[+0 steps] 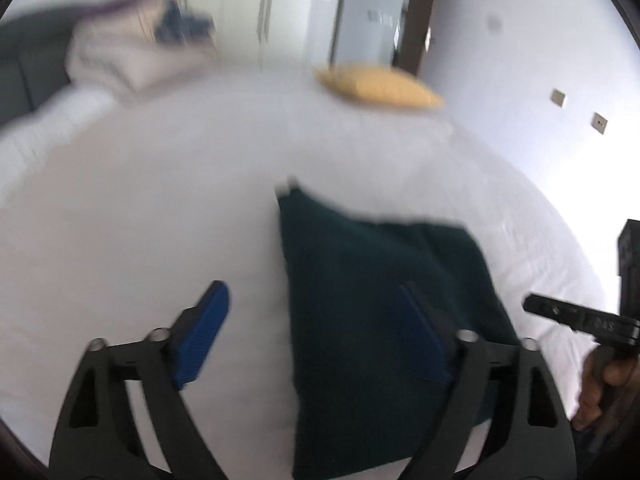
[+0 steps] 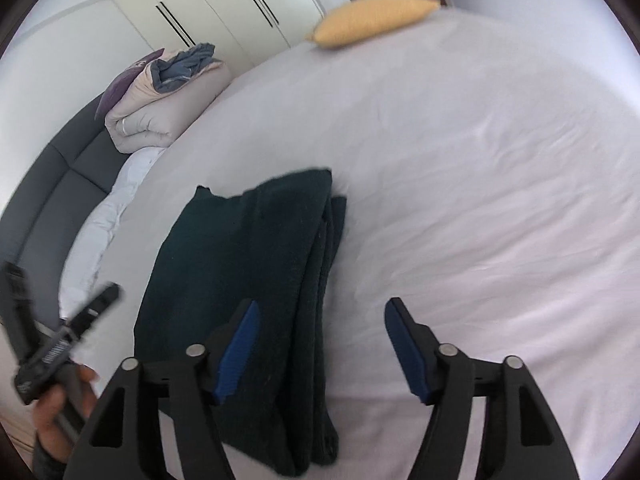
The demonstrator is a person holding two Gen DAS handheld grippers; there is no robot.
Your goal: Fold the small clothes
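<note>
A dark green folded garment [image 1: 376, 320] lies flat on the white bed sheet [image 1: 152, 208]; it also shows in the right wrist view [image 2: 248, 280], folded in layers along its right edge. My left gripper [image 1: 316, 320] is open and empty, its right finger over the garment, its left finger over bare sheet. My right gripper [image 2: 320, 344] is open and empty, straddling the garment's right edge. The right gripper shows at the right edge of the left wrist view [image 1: 576, 316], the left gripper at the left edge of the right wrist view [image 2: 64, 336].
A yellow pillow [image 2: 372, 20] lies at the bed's far edge. A folded beige duvet with blue clothes on top [image 2: 168, 96] sits at the far left by a grey headboard [image 2: 48, 184]. White wardrobe doors [image 2: 208, 4] stand beyond.
</note>
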